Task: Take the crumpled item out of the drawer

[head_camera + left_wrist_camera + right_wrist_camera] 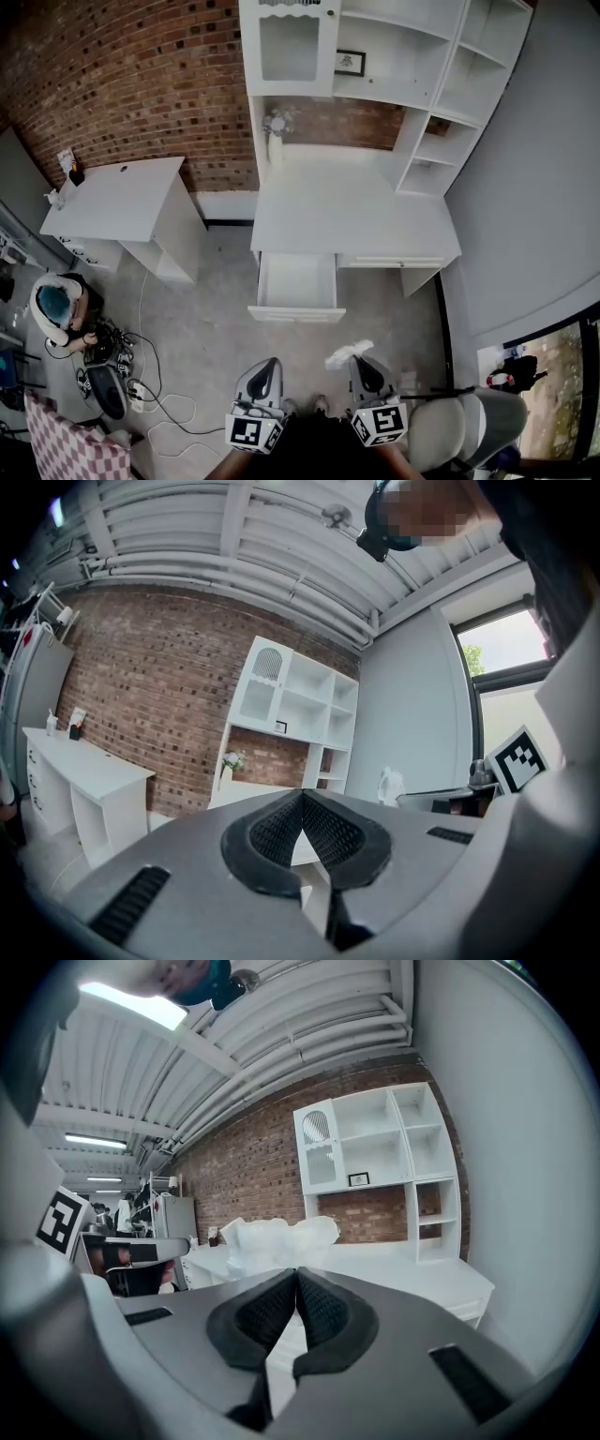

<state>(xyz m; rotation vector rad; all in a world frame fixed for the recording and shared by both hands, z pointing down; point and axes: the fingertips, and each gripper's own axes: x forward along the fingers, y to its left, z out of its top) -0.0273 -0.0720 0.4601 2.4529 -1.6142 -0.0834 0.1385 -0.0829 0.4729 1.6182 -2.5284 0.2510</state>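
Observation:
A crumpled white item point(348, 353) hangs over the floor in front of the desk, pinched at the tip of my right gripper point(359, 362). In the right gripper view the jaws point(296, 1274) are shut and the crumpled item point(277, 1236) sticks out just beyond them. The desk drawer point(296, 314) stands pulled out, its inside showing bare white. My left gripper point(271, 365) hovers low beside the right one, shut with nothing in it point(302, 797). In the left gripper view the crumpled item point(390, 785) appears at the right.
The white desk point(375, 225) carries a shelf hutch point(375, 56) and a small vase of flowers point(275, 127). A second white table point(117, 197) stands to the left. A person point(58, 305) sits at far left near floor cables point(141, 384). A chair point(469, 422) is at lower right.

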